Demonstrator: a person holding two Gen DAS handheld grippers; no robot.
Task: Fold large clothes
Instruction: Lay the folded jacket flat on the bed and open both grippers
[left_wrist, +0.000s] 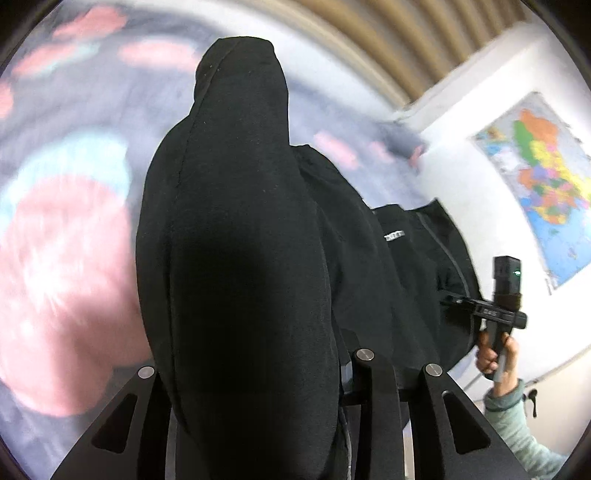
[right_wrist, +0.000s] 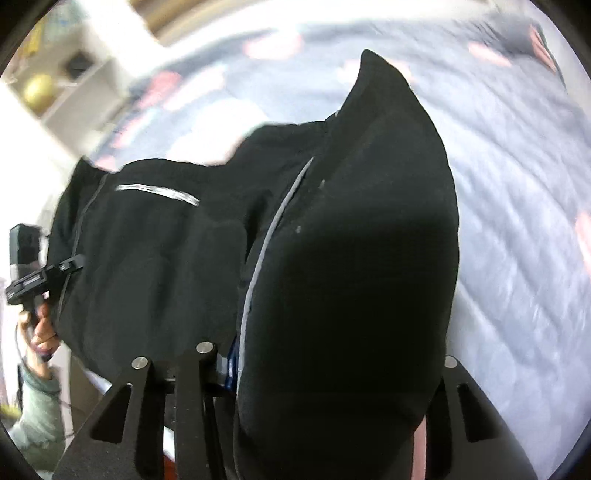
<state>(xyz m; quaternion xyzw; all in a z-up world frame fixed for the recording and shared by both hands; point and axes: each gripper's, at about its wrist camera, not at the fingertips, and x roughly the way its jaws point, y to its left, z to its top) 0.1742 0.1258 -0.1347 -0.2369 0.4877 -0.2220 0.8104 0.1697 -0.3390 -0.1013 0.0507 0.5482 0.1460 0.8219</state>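
A large black garment (left_wrist: 236, 258) with thin grey piping hangs stretched between my two grippers above a bed. In the left wrist view the cloth drapes over my left gripper (left_wrist: 258, 387) and hides its fingertips; the gripper is shut on the cloth. My right gripper (left_wrist: 448, 299) shows at the right, clamped on the garment's far edge. In the right wrist view the garment (right_wrist: 351, 277) covers my right gripper (right_wrist: 295, 387), which is shut on it. My left gripper (right_wrist: 75, 264) holds the other edge at the left.
A bedspread (left_wrist: 66, 240) with pink and teal flowers lies below and behind the garment; it also shows in the right wrist view (right_wrist: 517, 221). A coloured map (left_wrist: 543, 184) hangs on the white wall. A white shelf (right_wrist: 74, 74) stands at the upper left.
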